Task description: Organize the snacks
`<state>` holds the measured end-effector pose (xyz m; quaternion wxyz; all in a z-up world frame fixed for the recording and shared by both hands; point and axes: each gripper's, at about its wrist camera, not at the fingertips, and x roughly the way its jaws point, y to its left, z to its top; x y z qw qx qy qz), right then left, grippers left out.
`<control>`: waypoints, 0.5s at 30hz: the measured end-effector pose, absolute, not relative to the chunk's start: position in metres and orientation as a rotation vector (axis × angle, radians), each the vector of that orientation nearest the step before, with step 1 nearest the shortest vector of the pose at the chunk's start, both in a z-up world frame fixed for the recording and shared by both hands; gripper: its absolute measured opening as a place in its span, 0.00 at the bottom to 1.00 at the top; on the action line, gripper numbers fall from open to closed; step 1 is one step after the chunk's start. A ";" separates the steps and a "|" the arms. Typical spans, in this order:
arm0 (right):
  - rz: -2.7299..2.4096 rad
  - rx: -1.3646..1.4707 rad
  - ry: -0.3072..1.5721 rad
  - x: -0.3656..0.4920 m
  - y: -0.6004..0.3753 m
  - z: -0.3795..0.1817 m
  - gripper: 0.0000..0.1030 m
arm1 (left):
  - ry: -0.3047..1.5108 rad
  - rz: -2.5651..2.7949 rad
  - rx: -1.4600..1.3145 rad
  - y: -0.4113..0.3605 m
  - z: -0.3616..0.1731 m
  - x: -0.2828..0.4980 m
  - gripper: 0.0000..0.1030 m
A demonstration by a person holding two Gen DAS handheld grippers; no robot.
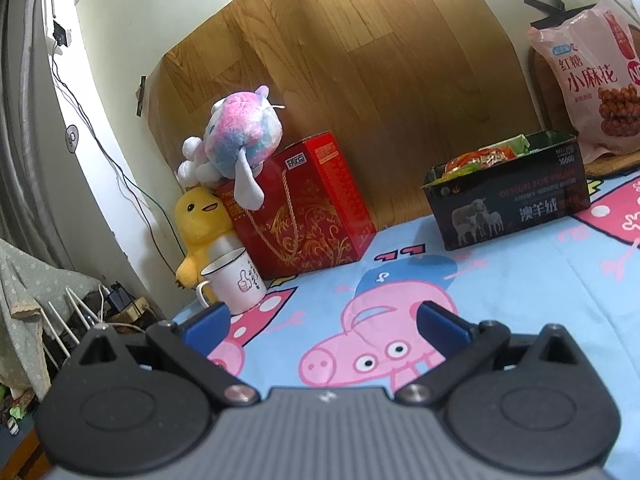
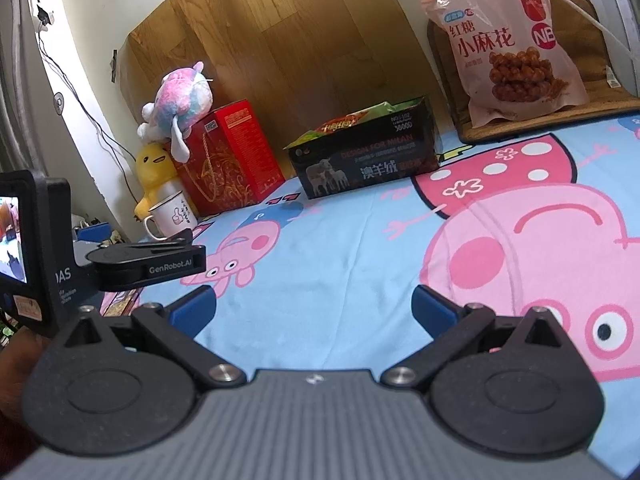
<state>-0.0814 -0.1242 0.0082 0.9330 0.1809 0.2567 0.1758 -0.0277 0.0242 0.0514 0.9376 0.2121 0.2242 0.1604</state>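
I see soft printed cloth on the bed sheet (image 2: pixel 340 280), slightly creased. The snack bag (image 2: pixel 516 44) looks like glossy plastic film; the black box (image 2: pixel 368 164) and red gift box (image 1: pixel 316 208) are smooth printed card. The wall panel (image 1: pixel 340 60) shows wood grain. Both plush toys (image 1: pixel 236 136) are fuzzy; the mug (image 1: pixel 236 280) shines like enamel.

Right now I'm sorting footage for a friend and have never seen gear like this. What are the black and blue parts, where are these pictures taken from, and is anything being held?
Those are two handheld grippers, one in each of a person's hands, each carrying a camera that looks along its blue fingers. One picture comes from the left gripper, the other from the right gripper. Both are open and hold nothing. Below them is a cartoon pig bedsheet. On it stand a black box with snack packets inside, a red gift box, a white mug and plush toys. A pink snack bag leans upright behind.
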 end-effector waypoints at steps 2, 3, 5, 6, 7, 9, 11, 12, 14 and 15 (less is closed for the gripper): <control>0.347 0.371 0.519 -0.081 -0.126 0.009 1.00 | 0.458 0.322 0.431 0.023 0.051 -0.026 1.00; 0.342 0.374 0.519 -0.081 -0.127 0.009 1.00 | 0.459 0.319 0.433 0.023 0.050 -0.026 1.00; 0.338 0.378 0.523 -0.079 -0.126 0.008 1.00 | 0.464 0.318 0.437 0.023 0.048 -0.025 1.00; 0.338 0.378 0.528 -0.078 -0.126 0.007 1.00 | 0.466 0.318 0.437 0.024 0.047 -0.024 1.00; 0.340 0.376 0.531 -0.077 -0.125 0.007 1.00 | 0.469 0.319 0.435 0.025 0.047 -0.023 1.00; 0.346 0.370 0.537 -0.076 -0.123 0.007 1.00 | 0.474 0.321 0.430 0.027 0.047 -0.022 1.00; 0.348 0.366 0.540 -0.075 -0.121 0.007 1.00 | 0.476 0.321 0.423 0.028 0.047 -0.022 1.00; 0.349 0.364 0.541 -0.075 -0.121 0.007 1.00 | 0.476 0.319 0.421 0.029 0.047 -0.021 1.00; 0.348 0.363 0.544 -0.073 -0.120 0.008 1.00 | 0.475 0.314 0.421 0.029 0.048 -0.020 1.00; 0.346 0.363 0.544 -0.073 -0.120 0.008 1.00 | 0.474 0.312 0.421 0.028 0.048 -0.020 1.00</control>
